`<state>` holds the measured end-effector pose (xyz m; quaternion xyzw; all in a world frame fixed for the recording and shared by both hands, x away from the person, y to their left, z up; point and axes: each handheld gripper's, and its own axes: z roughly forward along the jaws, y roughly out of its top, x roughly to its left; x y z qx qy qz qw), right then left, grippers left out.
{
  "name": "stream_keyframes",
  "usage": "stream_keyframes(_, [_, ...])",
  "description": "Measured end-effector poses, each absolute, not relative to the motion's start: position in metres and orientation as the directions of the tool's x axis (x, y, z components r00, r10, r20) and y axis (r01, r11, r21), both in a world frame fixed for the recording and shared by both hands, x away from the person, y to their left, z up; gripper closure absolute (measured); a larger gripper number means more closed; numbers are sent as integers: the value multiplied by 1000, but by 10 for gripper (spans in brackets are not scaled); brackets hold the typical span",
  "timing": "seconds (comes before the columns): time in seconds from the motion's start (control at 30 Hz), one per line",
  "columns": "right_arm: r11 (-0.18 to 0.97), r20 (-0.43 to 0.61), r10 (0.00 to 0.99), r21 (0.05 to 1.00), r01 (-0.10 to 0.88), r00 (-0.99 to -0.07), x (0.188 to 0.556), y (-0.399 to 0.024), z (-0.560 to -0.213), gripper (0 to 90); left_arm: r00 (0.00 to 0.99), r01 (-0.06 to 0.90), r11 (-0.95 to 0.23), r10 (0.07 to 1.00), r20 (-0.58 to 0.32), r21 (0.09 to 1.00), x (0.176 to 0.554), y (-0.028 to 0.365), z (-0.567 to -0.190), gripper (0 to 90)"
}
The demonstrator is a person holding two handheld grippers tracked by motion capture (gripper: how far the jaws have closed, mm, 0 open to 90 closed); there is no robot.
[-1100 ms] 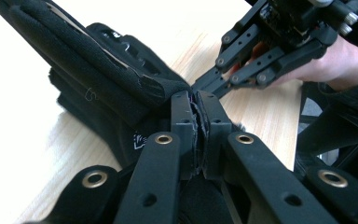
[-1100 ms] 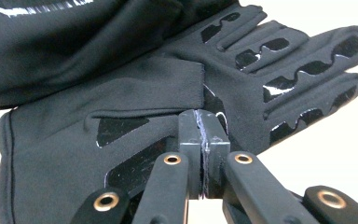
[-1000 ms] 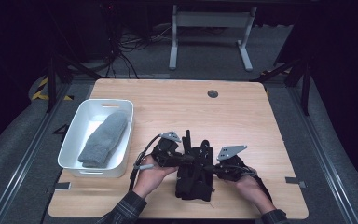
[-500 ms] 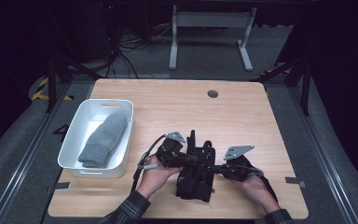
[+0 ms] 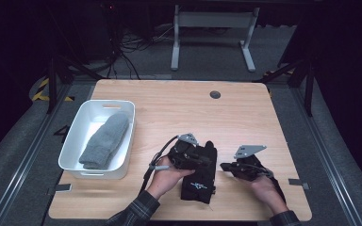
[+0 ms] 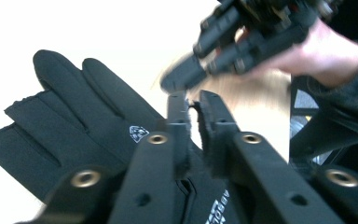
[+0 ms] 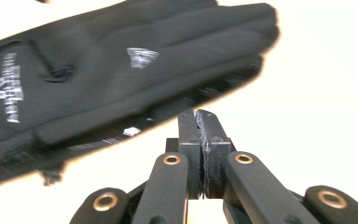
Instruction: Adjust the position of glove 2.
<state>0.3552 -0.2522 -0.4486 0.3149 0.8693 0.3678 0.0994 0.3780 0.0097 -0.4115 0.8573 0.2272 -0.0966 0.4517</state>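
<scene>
A pair of black gloves [image 5: 198,181] lies stacked near the table's front edge, fingers pointing away from the person. In the left gripper view the top glove [image 6: 84,116] spreads flat under my jaws, with a small white logo on it. My left gripper [image 5: 210,160] [image 6: 193,100] rests over the gloves, shut, nothing between its tips. My right gripper [image 5: 223,166] [image 7: 198,114] hovers just right of the gloves over bare wood, shut and holding nothing; the glove [image 7: 121,70] lies ahead of it. The right gripper [image 6: 186,77] also appears across from the left one.
A white bin [image 5: 75,149] at the left holds a grey knitted mitten [image 5: 104,140]. A round cable hole [image 5: 215,94] sits near the table's far edge. Bare wood stretches across the far half and right side.
The right gripper has pulled away to the right, off the gloves. The left gripper has shifted slightly over the gloves. The gloves stay put.
</scene>
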Motion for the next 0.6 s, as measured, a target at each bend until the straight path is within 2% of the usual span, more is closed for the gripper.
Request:
stream_keyframes(0.03, [531,59,621,702,474,-782,355,-252,-449,884,878,477,-489,302,-371,731,378,10,-411,890])
stream_keyframes(0.27, [451,37,741,712,538,-671,368,-291,-453,452,892,451,-543,277,-356,708,360,-3,-424,896])
stream_keyframes(0.37, [439,7,778,710,551,-629,373,-298,-458,319,899,437,-582,263,-349,686,356,-14,-433,895])
stream_keyframes(0.47, [427,-20,803,716,553,-595,378,-303,-461,257,906,421,-618,262,-331,664,354,-23,-441,896])
stream_keyframes(0.6, [415,-24,817,717,559,-576,381,-304,-463,242,911,411,-662,270,-313,627,353,-27,-449,897])
